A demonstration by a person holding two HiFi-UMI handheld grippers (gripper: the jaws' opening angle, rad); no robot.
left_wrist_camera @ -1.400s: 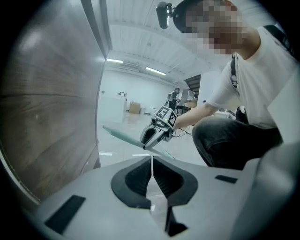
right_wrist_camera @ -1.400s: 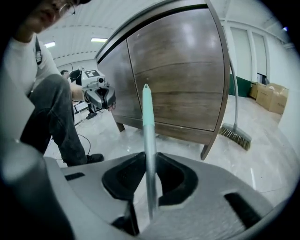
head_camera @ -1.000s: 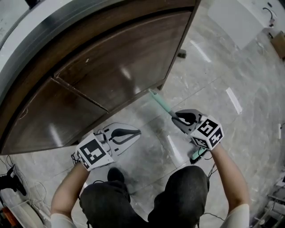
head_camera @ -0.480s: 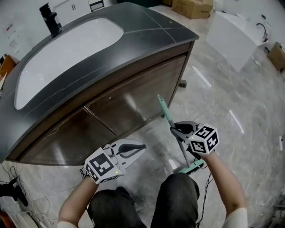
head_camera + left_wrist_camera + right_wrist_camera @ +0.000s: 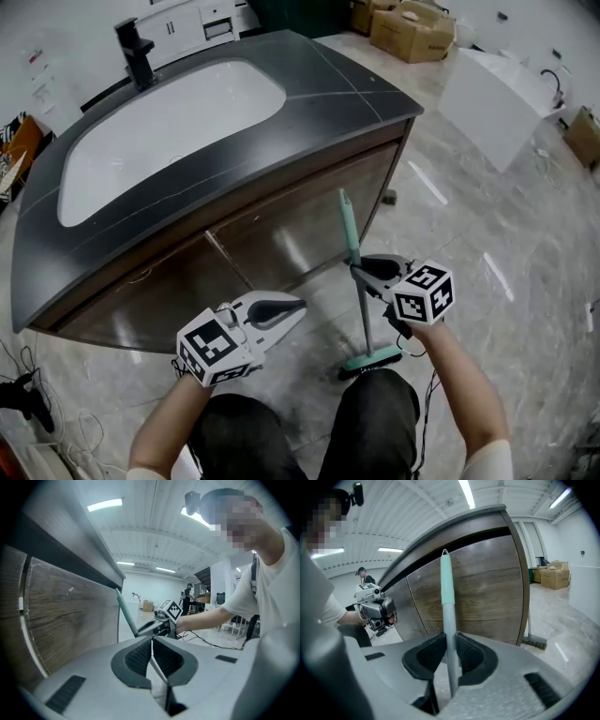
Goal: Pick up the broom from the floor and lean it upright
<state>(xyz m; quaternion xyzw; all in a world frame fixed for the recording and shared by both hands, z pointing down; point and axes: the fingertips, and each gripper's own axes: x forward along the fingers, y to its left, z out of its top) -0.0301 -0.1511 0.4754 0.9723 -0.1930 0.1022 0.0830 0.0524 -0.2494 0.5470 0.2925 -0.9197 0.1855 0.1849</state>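
Head view: the right gripper (image 5: 358,272), at about 4 o'clock in the frame, is clamped on the broom (image 5: 364,314), with both pads pressed against the grey shaft just below its mint-green grip. The broom stands close to upright. Its green tip points toward 12 o'clock in front of the wooden vanity cabinet (image 5: 281,225), and its brush head sits low at 5 o'clock, near the person's knee. Whether the bristles touch the marble floor (image 5: 469,234) can't be told from here. In the right gripper view the shaft runs straight up between the jaws against the cabinet's wood panel, and a second brush head (image 5: 533,642) lies on the floor at the cabinet's far corner, toward 4 o'clock. The left gripper (image 5: 295,306) hangs at 7 o'clock, well apart from the broom, jaws pressed together with nothing between them. Its own view looks across at the other gripper holding the slanted handle. Up at 11 o'clock the dark countertop (image 5: 319,94) carries a white basin (image 5: 169,131) and a black faucet (image 5: 138,42).
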